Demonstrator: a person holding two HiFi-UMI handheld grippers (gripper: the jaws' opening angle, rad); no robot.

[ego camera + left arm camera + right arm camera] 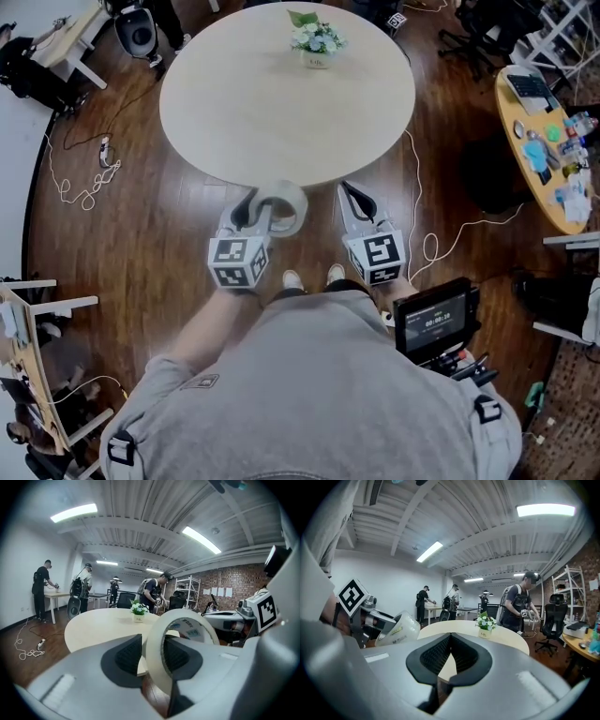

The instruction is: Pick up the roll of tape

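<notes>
Gripping the roll of tape (pixel 284 208) is the left gripper (pixel 152 654): one of its fingers (pixel 126 656) presses the outside of the roll and the other sits inside the core, so the roll's wall is clenched between them. The roll is a wide, pale cream ring standing on edge, with some print showing on the inside of its core. It hangs clear of the round bench (pixel 244 112), just off that bench's near edge and above the floor (pixel 141 244).

Beside it, also at the near edge of the round bench, the right gripper (pixel 450 656) has its fingers closed together with nothing between them.

On the round bench's pale top, at its far side, stands a small pot of white flowers (pixel 316 41). The floor around the bench is dark wood, with a white cable (pixel 80 183) looped to the bench's left. To the bench's right a second bench (pixel 525 169) carries a clutter of small things. Beyond the round bench, several people stand at work, a brick wall (pixel 229 581) and a shelf (pixel 190 592) close off the room, and strip lights (pixel 73 512) run across a ribbed ceiling.
</notes>
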